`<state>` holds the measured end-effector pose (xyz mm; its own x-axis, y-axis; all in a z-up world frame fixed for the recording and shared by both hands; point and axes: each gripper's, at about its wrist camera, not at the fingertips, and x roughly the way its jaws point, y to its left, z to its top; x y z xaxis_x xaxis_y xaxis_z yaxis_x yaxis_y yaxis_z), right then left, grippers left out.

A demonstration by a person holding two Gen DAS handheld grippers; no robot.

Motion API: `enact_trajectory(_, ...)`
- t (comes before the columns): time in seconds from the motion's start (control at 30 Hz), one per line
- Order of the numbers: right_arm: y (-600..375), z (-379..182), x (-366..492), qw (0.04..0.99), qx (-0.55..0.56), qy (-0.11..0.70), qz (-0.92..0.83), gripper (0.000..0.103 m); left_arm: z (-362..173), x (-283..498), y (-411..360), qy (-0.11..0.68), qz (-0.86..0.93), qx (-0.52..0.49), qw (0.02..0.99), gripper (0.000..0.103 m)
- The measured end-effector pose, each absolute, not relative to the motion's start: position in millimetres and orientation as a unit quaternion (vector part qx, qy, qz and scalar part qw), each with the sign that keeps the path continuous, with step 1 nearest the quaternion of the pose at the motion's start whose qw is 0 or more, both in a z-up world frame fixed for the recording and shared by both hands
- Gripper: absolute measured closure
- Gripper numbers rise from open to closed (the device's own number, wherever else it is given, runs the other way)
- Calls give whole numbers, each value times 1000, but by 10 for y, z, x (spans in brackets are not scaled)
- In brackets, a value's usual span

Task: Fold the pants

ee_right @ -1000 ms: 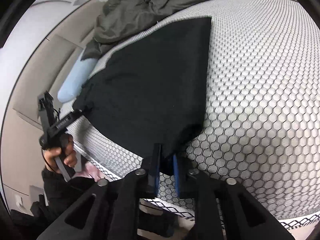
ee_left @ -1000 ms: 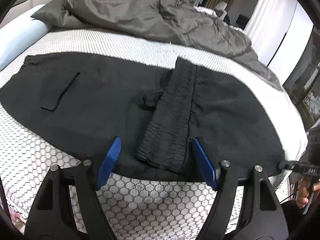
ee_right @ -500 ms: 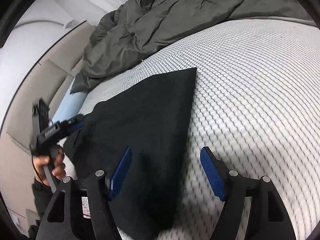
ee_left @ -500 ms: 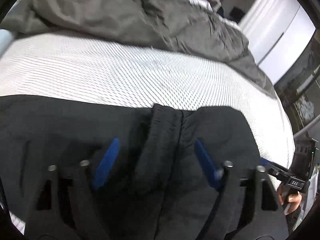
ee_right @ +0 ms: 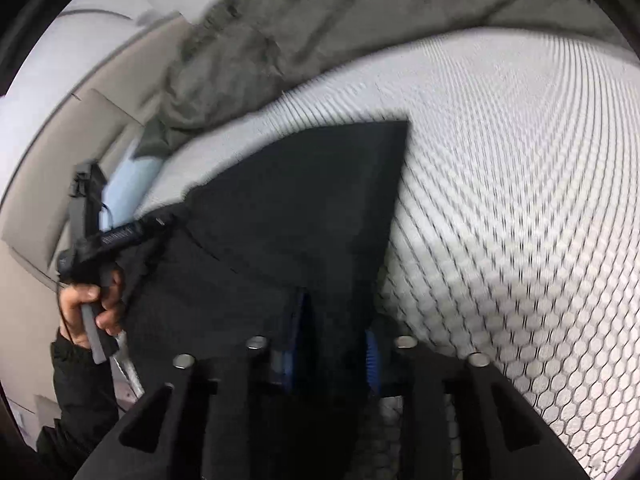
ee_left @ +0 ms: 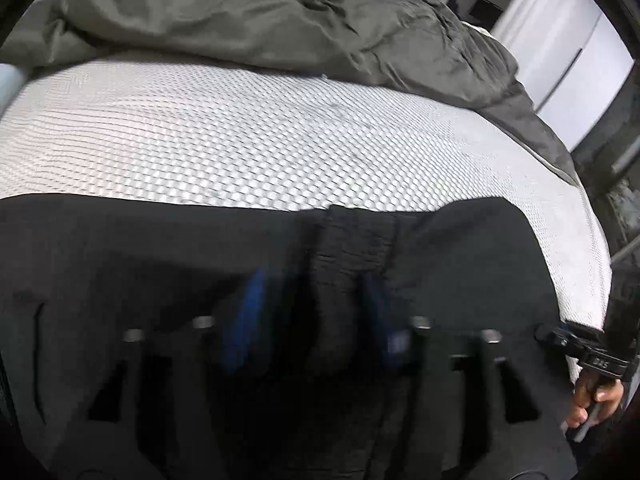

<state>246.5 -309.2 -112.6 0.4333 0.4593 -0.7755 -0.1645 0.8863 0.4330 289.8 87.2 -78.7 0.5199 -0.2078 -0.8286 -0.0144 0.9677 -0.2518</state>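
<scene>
Black pants (ee_left: 120, 280) lie across the white honeycomb mattress (ee_left: 280, 140), folded over with a ribbed band (ee_left: 352, 248) on top. My left gripper (ee_left: 312, 312) points down over the pants. Its jaws are closing with the ribbed band between the blue pads, and a gap still shows at the left pad. In the right wrist view the pants (ee_right: 300, 208) narrow to a far corner. My right gripper (ee_right: 334, 344) is at their near right edge, jaws closing, and black fabric fills the space between its pads.
A rumpled grey-green duvet (ee_left: 240, 12) covers the far side of the bed. A pale blue pillow (ee_right: 132, 176) and a beige headboard (ee_right: 48, 160) are at the left. White wardrobe doors (ee_left: 580, 52) stand beyond. A hand (ee_right: 86, 304) grips the left tool's handle.
My left gripper has moved forward over the pants and its jaws have narrowed around the ribbed band. My right gripper let go, stood wide open, then closed again on the pants' edge.
</scene>
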Motion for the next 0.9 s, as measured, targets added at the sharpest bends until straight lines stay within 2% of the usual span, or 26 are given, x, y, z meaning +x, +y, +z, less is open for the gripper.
enact_trajectory(0.13, -3164, -892, 2309, 860, 148, 461, 163, 61, -535, 2641, 901, 460, -44, -105, 880, 41)
enact_trajectory(0.17, -3157, -774, 2226, 875, 138, 436, 159, 57, -439, 2454, 837, 445, -50, -98, 888, 33)
enact_trajectory(0.23, -3052, -607, 2102, 889, 123, 408, 168, 55, -340, 2213, 625, 430, -75, -77, 896, 26)
enact_trajectory(0.33, -2696, -556, 1997, 888, 92, 404, 199, 55, -359, 1986, 240, 424, -123, -39, 896, 26)
enact_trajectory(0.43, -2241, -748, 1906, 874, 38, 430, 224, 55, -574, 1843, -97, 435, -169, 2, 885, 26)
enact_trajectory(0.53, -1975, -1009, 1781, 865, -25, 449, 221, 57, -779, 1808, -105, 443, -161, 36, 881, 41)
enact_trajectory(0.57, -1973, -1072, 1718, 872, -60, 442, 201, 59, -785, 1782, -27, 441, -165, 32, 882, 42)
enact_trajectory(0.67, -2251, -1059, 1565, 895, -93, 414, 137, 58, -761, 1728, 177, 436, -158, 19, 886, 41)
enact_trajectory(0.7, -2436, -1043, 1536, 902, -89, 409, 106, 54, -757, 1714, 240, 435, -148, 20, 888, 41)
enact_trajectory(0.83, -2786, -950, 1570, 904, -10, 418, 88, 51, -634, 1694, 333, 423, -141, 10, 895, 40)
enact_trajectory(0.9, -2696, -781, 1588, 913, -13, 393, 107, 51, -494, 1700, 262, 398, -161, 8, 903, 28)
